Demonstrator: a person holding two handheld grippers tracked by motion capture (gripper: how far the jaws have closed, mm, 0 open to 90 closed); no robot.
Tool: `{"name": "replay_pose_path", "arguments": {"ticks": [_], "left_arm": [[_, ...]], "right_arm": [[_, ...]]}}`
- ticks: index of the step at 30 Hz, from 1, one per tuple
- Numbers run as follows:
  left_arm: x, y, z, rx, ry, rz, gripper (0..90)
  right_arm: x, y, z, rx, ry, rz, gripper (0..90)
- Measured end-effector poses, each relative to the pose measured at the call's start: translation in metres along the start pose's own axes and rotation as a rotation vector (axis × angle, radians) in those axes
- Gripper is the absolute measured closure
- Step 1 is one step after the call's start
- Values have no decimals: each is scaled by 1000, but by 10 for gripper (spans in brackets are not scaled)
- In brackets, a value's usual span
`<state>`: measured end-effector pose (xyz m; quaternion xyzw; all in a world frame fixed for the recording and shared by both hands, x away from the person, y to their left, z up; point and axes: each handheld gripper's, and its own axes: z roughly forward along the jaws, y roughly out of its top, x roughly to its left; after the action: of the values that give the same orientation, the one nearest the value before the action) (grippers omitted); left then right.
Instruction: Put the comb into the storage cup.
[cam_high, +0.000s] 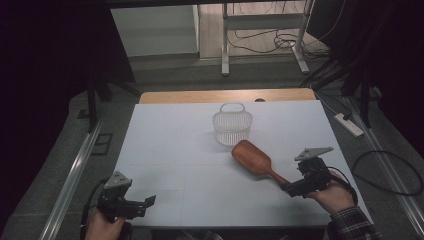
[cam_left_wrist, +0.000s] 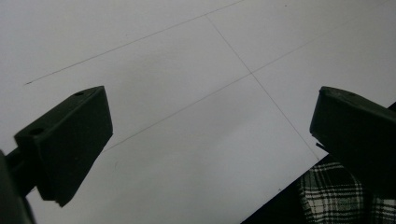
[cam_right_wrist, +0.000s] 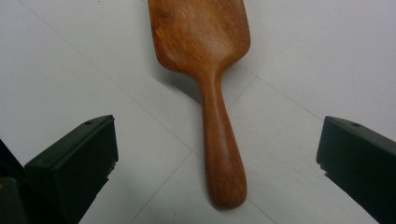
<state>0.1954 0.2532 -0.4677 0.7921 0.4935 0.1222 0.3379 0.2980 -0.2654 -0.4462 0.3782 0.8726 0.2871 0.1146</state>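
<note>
Basket (cam_high: 232, 128) upright beside wooden paddle (cam_high: 252, 158)

No lettering, label, brand, number or sign can be read on anything here (the thin lines crossing the white counter (cam_high: 200, 150) are plain seams or rulings, not writing).

A fixed high view looks forward and down over the whole white table (cam_high: 200, 150), floor beyond. The left gripper view rides low and close over bare tabletop near the person's edge. The right gripper view looks closely down along its jaws at the wooden brush (cam_right_wrist: 210, 84), which the high view (cam_high: 255, 160) also shows.
</note>
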Motion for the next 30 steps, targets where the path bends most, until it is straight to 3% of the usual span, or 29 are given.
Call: {"name": "replay_pose_path", "arguments": {"ticks": [30], "left_arm": [[0, 1, 1, 6, 0, -2, 1]], "right_arm": [[-3, 25, 34, 67, -11, -51, 0]]}}
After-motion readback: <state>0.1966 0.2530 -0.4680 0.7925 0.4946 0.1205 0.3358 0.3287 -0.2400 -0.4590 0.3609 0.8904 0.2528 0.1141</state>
